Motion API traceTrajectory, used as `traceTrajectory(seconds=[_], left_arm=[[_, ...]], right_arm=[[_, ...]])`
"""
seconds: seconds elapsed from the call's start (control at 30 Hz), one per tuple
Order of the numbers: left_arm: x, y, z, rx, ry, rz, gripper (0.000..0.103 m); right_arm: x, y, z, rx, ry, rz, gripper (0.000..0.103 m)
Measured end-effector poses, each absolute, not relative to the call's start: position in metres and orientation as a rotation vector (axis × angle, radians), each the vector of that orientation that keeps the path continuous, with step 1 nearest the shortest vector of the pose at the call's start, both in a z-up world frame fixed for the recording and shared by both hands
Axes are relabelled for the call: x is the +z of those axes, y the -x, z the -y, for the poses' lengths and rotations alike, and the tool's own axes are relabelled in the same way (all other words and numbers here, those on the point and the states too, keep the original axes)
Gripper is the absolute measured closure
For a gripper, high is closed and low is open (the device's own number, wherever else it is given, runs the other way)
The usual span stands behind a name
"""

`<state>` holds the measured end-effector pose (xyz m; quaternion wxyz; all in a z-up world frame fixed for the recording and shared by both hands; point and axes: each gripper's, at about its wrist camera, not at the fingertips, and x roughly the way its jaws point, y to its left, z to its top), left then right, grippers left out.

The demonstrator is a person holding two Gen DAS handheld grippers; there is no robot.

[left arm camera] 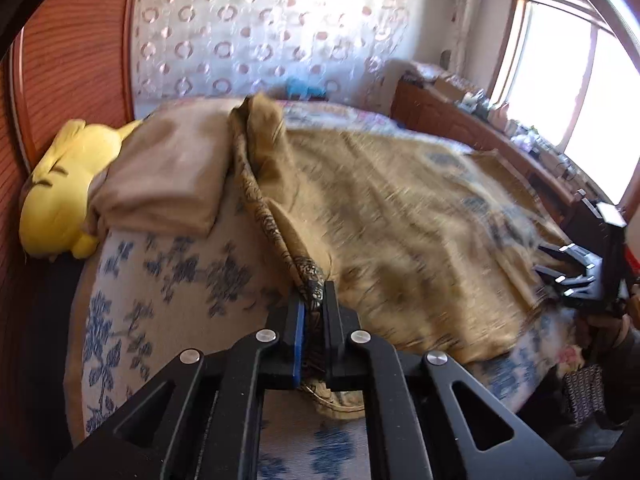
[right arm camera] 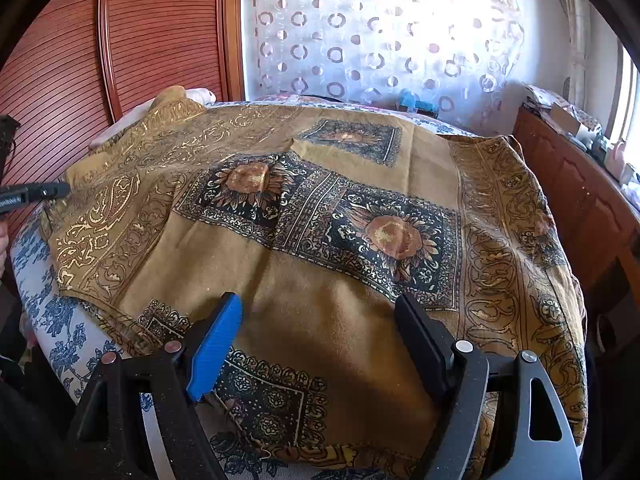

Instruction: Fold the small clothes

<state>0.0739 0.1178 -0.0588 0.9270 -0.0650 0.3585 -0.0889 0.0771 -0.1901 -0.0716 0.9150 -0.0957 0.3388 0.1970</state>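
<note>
Ochre patterned scarf covers the bed. Left tongs clench its bunched edge. Right tongs gape, released, above the scarf.

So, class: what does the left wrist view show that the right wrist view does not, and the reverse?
Only the left wrist view shows the yellow plush toy, the folded beige cloth, and the left gripper shut on the patterned scarf. Only the right wrist view shows the scarf's sunflower squares sharply, under the open right gripper. Both share the scarf, the blue-flowered bedcover and the circle-patterned curtain.
</note>
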Motion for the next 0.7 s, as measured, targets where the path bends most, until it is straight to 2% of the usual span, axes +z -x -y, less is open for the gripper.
traceTrajectory(seconds=[0.33,0.7], left_arm=[[0.009,-0.098,-0.033,-0.379,0.057,-0.621,0.096],[0.034,-0.133,0.087,-0.597,-0.049,-0.629,0.096]], right_arm=[[-0.05,-0.068,0.234,0.4,0.105,-0.697,0.023],[-0.04,-0.043,0.302,0.349,0.015,-0.684,0.023]])
